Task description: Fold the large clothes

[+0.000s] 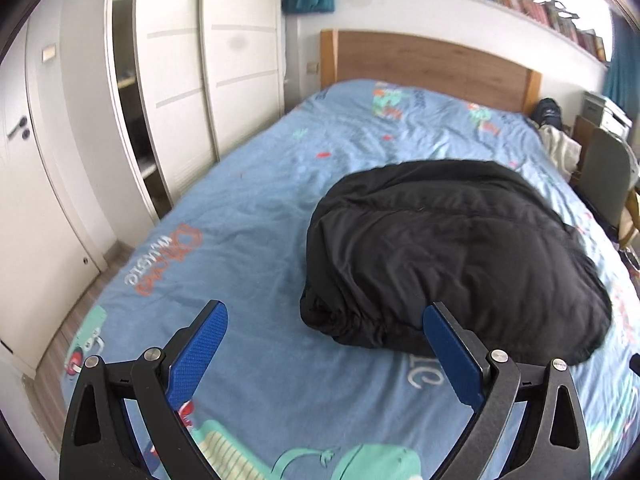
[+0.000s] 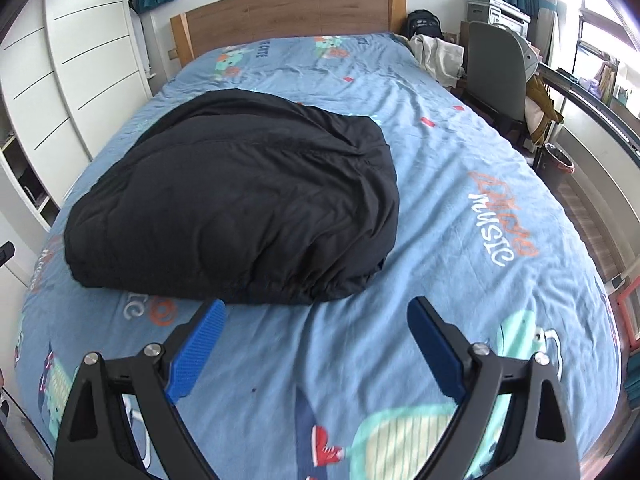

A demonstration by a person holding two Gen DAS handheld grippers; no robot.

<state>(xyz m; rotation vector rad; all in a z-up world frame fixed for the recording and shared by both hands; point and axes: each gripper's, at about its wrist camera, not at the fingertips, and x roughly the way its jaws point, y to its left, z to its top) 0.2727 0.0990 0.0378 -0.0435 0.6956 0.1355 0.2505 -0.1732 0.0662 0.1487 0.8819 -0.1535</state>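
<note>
Bedroom with a wooden headboard (image 2: 288, 12) behind a bed (image 2: 460, 220) that's wearing a rumpled blue cartoon-print cover, lots of bare room around. A puffy black garment (image 2: 240, 200) is lying folded mid-bed, gathered hem nearest. Left hand-held gripper (image 1: 324, 320) and right hand-held gripper (image 2: 316, 316) are hovering spread and empty just short of it.

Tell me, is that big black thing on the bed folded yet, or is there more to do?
It looks largely done: the black garment lies as a compact, layered bundle on the blue bedspread, its gathered hem towards the cameras. Nothing is in hand: the left gripper and right gripper are both open and empty, off the cloth. What may remain is another fold or some tidying; I can't tell from here.
</note>
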